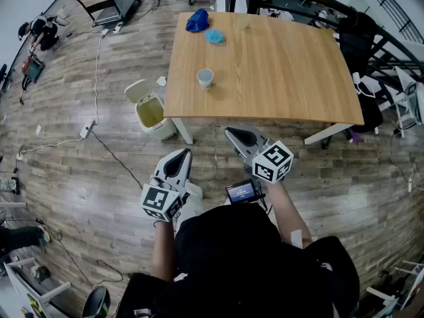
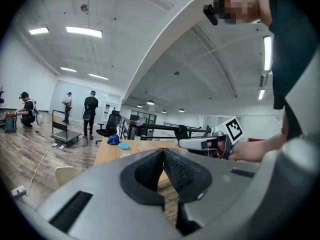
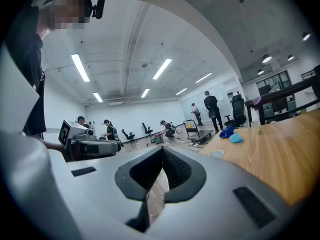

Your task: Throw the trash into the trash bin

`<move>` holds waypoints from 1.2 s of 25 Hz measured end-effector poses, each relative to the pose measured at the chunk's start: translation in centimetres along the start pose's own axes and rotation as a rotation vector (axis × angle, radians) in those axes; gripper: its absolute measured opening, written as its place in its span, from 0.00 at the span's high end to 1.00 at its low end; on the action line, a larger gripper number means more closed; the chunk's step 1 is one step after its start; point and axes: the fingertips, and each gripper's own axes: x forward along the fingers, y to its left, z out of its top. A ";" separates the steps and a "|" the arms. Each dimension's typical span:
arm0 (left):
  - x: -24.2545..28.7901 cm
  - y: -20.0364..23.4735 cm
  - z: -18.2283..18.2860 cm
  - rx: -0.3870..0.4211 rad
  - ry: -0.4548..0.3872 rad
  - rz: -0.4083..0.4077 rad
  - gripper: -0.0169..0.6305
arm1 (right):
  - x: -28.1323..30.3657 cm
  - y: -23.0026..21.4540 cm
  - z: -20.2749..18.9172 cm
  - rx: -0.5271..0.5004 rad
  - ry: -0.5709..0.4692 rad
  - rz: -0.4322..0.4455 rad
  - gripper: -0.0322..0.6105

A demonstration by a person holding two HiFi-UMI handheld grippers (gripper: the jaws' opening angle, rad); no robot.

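Trash on the wooden table [image 1: 278, 71] counts one paper cup [image 1: 205, 78], one dark blue wad [image 1: 197, 20] and one light blue wad [image 1: 214, 36]. One open trash bin [image 1: 151, 111] stands beside the table's left leg. The left gripper [image 1: 177, 158] and right gripper [image 1: 236, 135] hover level before its near edge, jaws closed, empty.

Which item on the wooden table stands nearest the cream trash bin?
The white paper cup, alone mid-table; the dark blue wad and light blue wad lie together at the far edge.

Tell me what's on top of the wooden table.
A white paper cup toward the left edge, and a dark blue crumpled thing beside a light blue one at the far corner. Whatever lies under those two is hidden.
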 end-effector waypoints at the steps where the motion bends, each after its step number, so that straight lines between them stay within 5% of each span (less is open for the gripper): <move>1: 0.3 1.2 0.2 0.003 0.000 -0.009 0.96 | 1.3 -0.3 0.2 -0.005 0.001 -0.009 0.96; 15: 1.5 20.2 4.7 -0.027 -0.015 -0.036 0.96 | 18.2 -3.4 3.5 -0.012 0.021 -0.144 0.96; 30: 5.6 27.5 4.8 -0.121 -0.002 0.017 0.96 | 23.9 -11.8 -0.4 -0.033 0.235 -0.217 0.95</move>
